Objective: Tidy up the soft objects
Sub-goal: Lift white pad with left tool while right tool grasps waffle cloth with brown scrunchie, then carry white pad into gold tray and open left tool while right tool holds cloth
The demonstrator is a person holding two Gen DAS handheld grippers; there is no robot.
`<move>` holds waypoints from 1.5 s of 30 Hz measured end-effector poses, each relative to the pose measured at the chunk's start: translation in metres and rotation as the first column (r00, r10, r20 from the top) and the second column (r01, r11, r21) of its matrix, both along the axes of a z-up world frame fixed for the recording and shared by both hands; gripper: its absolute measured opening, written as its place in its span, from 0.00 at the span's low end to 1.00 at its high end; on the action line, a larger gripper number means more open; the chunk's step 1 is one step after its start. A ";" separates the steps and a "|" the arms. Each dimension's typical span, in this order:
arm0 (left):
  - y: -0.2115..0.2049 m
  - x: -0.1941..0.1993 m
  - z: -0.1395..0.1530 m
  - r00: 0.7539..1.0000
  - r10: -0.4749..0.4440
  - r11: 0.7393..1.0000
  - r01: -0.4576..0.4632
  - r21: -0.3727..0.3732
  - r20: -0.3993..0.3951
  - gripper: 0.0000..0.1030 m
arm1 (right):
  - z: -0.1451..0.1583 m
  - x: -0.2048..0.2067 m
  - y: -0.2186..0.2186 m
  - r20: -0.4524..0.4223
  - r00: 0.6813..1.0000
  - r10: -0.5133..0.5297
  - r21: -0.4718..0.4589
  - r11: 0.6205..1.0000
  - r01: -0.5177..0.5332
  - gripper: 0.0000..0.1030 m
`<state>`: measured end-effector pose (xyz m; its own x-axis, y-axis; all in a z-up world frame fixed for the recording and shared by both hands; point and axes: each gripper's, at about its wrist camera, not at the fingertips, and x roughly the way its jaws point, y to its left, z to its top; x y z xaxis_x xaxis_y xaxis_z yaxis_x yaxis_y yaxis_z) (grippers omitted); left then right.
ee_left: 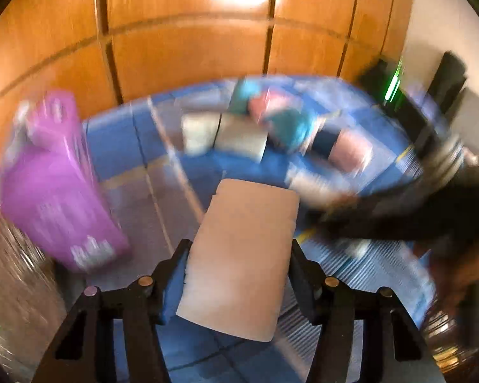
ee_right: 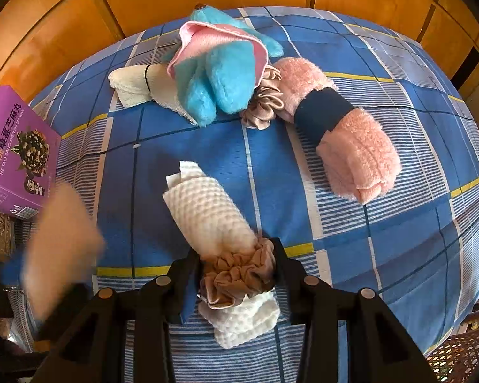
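Flanking the clamped sponge (ee_left: 239, 255), a purple box (ee_left: 54, 185), seemingly blurred.

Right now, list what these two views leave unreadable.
- Left wrist view: motion blur smears the purple box print and the far pile.
- Left view: the peach sponge hides its underside.
- Right wrist view: the tan scrunchie covers the white towel roll middle between the tongs.
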<state>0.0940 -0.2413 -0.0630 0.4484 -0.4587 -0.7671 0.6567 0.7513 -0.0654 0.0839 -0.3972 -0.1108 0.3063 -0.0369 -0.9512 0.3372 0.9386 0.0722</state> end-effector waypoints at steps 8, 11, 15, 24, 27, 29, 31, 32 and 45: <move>-0.017 0.062 0.096 0.999 0.046 0.996 -0.044 -0.084 0.024 0.58 | -0.001 0.004 0.006 0.000 1.000 0.021 -0.023 1.000 -0.021 0.40; 0.007 0.100 0.125 0.984 0.163 0.983 -0.156 -0.099 0.067 0.58 | -0.002 0.005 0.010 -0.001 1.000 0.027 -0.032 0.999 -0.027 0.40; 0.066 0.139 0.145 0.937 0.335 0.940 -0.324 -0.108 0.103 0.59 | -0.003 0.007 0.016 -0.004 0.999 0.038 -0.046 0.998 -0.038 0.40; 0.250 0.142 0.113 0.749 0.658 0.753 -0.652 -0.091 0.079 0.59 | -0.002 0.008 0.034 -0.006 0.997 0.074 -0.103 0.992 -0.075 0.40; 0.300 0.120 0.096 0.689 0.721 0.693 -0.716 -0.081 0.077 0.59 | 0.001 0.007 0.044 -0.007 0.996 0.089 -0.130 0.987 -0.089 0.40; 0.331 0.099 0.085 0.645 0.758 0.652 -0.755 -0.069 0.095 0.59 | 0.001 0.007 0.049 -0.009 0.995 0.099 -0.146 0.984 -0.099 0.40; 0.350 0.082 0.073 0.614 0.782 0.621 -0.781 -0.058 0.108 0.59 | 0.001 0.007 0.055 -0.011 0.994 0.106 -0.160 0.981 -0.106 0.40; 0.361 0.071 0.067 0.594 0.796 0.602 -0.796 -0.054 0.119 0.60 | 0.002 0.005 0.056 -0.011 0.994 0.108 -0.165 0.980 -0.108 0.40; 0.424 -0.017 0.028 0.439 0.887 0.450 -0.892 -0.051 0.141 0.64 | 0.007 -0.003 0.079 -0.008 0.990 0.142 -0.243 0.960 -0.140 0.40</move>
